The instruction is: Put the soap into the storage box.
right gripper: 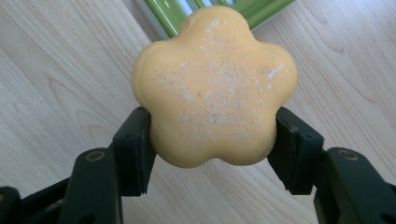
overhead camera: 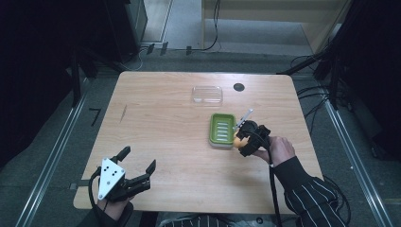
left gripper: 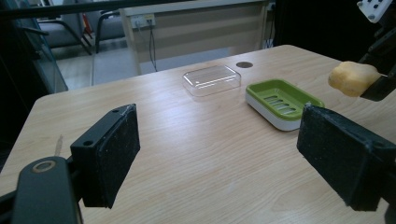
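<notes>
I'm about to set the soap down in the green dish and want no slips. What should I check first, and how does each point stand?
1. Right tongs grip the flower-shaped soap on both sides: ok.
2. Green soap dish empty: ok.
3. Soap already over the dish: not ok; it hangs at the near right edge.
4. Clear lid out of the way, lying apart beyond the dish: ok.
5. Left tongs open, holding nothing, well away from the dish: ok.
6. Soap's underside clean: cannot tell.
</notes>
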Demonstrator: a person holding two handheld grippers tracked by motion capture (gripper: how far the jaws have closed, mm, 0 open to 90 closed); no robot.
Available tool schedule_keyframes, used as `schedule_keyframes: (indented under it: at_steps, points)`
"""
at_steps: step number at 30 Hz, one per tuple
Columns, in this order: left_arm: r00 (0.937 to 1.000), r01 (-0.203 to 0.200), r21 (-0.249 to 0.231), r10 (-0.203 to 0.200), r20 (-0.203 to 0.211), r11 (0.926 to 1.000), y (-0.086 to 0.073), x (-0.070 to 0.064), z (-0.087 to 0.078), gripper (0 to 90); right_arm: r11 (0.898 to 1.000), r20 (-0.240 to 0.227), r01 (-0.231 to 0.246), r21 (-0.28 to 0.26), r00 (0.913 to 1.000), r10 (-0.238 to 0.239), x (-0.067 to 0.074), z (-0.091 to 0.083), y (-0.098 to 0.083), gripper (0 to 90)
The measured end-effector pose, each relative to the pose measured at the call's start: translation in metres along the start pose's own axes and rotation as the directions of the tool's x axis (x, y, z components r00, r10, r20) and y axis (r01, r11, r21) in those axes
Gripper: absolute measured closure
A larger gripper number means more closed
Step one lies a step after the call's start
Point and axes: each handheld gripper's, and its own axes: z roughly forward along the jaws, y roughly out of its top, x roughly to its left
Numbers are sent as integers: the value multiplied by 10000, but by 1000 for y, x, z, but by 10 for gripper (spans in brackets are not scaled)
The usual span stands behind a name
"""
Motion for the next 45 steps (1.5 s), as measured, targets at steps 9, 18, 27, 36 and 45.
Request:
schedule_keyframes:
  at_steps: [9, 18, 27, 36, 45]
  points:
    - [10000, 1, 4, -1, 10, 10000, 0, 0, 0, 137, 9999, 9, 128, -49, 9999, -128, -2, 0, 11, 399]
    - [10000, 39, -10, -39, 14, 10000, 0, 0, 1, 137, 9995, 24, 244, -181, 9997, -244, -3, -1, 24, 399]
    - [10000, 34, 23, -34, 2, 10000, 0, 0, 0, 137, 9989, 32, 291, -365, 9996, -290, -7, -1, 37, 399]
    - [10000, 23, 32, -24, 12, 10000, 0, 0, 0, 137, 9988, 42, 281, -409, 9996, -280, -12, 1, 48, 398]
    - [10000, 32, 17, -32, 16, 10000, 0, 1, 0, 137, 9983, -3, 350, -473, 9994, -350, -16, 4, 59, 398]
